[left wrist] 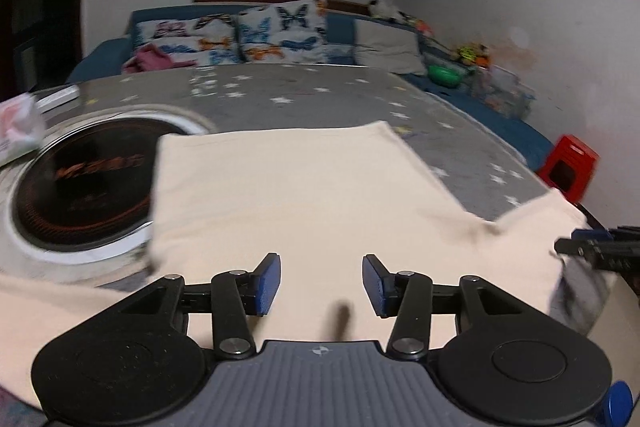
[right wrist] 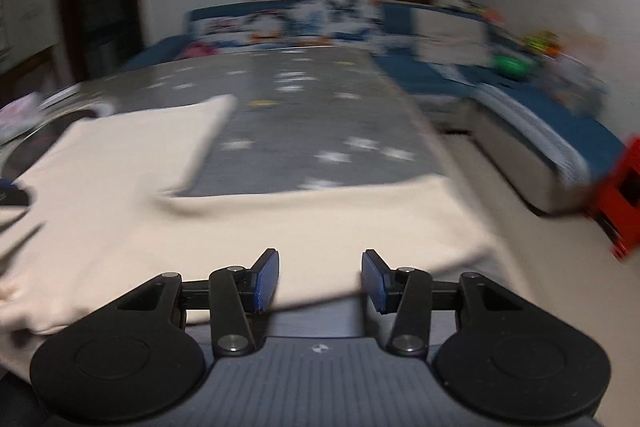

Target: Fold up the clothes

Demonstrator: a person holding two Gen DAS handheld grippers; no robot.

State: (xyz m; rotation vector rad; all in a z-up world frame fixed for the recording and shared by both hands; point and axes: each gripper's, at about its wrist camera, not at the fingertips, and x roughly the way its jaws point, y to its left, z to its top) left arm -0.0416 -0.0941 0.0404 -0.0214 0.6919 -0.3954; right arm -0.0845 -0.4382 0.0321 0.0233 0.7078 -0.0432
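Left gripper fingers spread apart, level; right gripper likewise spread, level.

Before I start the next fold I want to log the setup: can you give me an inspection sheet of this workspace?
Surface: table under a grey star-print cover.
Job's things: cream shirt spread flat, one part folded over.
Clutter: round black cooktop at the left, partly under the shirt; white packet beside it.
Grippers: left gripper and right gripper both over the shirt's near edge, jaws open, holding nothing.
Cables: nothing seen.
Surroundings: blue sofa, butterfly pillows, red stool, green bowl.
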